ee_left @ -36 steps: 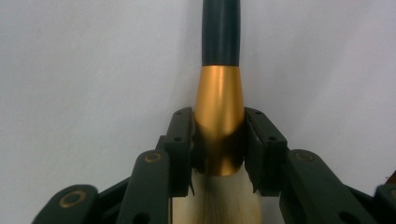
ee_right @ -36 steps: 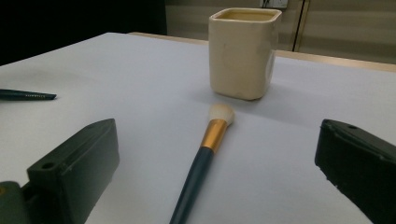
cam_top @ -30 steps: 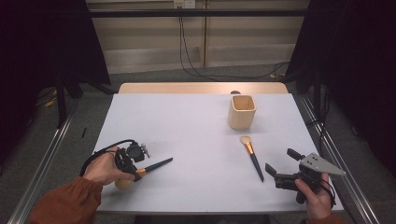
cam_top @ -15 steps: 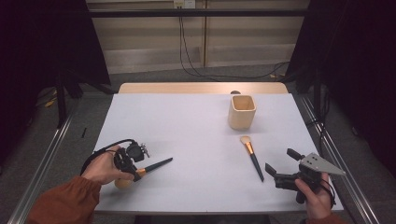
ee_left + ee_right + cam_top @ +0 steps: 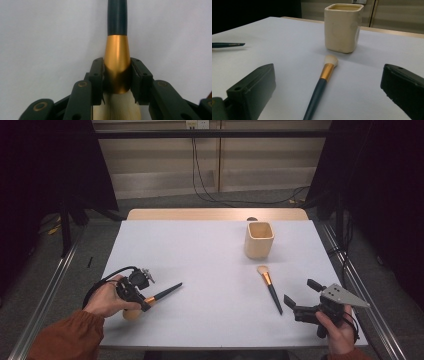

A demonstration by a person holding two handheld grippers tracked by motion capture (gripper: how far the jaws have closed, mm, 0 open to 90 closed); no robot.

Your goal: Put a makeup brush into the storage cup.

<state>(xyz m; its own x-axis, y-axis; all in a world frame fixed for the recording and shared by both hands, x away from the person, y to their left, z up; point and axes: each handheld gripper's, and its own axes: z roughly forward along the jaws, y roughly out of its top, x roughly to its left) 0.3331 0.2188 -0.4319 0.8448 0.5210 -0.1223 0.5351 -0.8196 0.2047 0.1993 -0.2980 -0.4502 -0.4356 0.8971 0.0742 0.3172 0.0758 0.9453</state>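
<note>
The bench spreads wide under a pale sheet, with a strip of bare wood showing along its far edge; on its far right part stands a cream square cup, upright and open at the top, and the right gripper view shows it just beyond the bristle end of a loose brush; at the near left corner a person's left hand, in a rust-coloured sleeve, holds the left gripper low over the sheet, and at the near right corner the right hand holds the right gripper with its grey three-cornered plate on top; the right gripper's fingers stand wide apart with nothing between them, and in its own view the loose brush lies between and beyond them, pointing toward the cup; that second brush lies flat on the sheet, near the cup, pale bristles at the far end and dark handle running nearward; the first brush is in the left gripper, its fingers clamped on the gold ferrule just above the pale bristles, the dark handle reaching out to the right over the bench.
</note>
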